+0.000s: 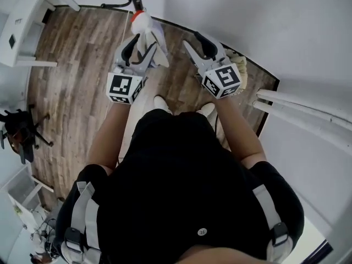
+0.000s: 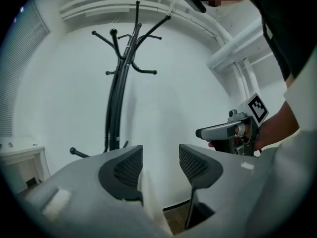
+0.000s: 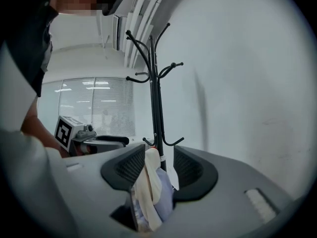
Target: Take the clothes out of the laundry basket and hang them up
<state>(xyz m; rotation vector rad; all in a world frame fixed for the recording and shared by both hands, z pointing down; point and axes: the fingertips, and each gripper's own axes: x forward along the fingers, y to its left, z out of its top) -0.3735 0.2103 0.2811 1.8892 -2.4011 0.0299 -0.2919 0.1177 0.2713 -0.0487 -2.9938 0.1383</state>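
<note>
While close to the rack (image 2: pixel 115 113), gripping nothing: jaws apart on left gripper (image 2: pixel 161 155), closer on right gripper (image 3: pixel 159 155). Cloth (image 1: pixel 151 37) hanging by the pole, hiding its foot. Basket (image 1: pixel 244 70) only in head view, hooks only in gripper views.

The floor (image 1: pixel 71 65) is wood-look planking, grey-brown, with a streaky grain and a dull finish. The coat stand (image 2: pixel 119 83) is thin black metal tube, smooth with a faint sheen. The cloth (image 3: pixel 151 192) is soft, creased fabric, cream and pale blue, matt, with a red part at its top. The left tool (image 2: pixel 161 158) and the right tool (image 3: pixel 154 160) have smooth, matt grey plastic shells. Their pads (image 2: pixel 124 170) are black with a fine gridded, rubbery-looking texture. The wall (image 2: pixel 173 83) is plain white, smooth and matt. The person's shirt (image 1: pixel 187 186) is matt black cloth, crossed by grey woven straps (image 1: pixel 82 208).
</note>
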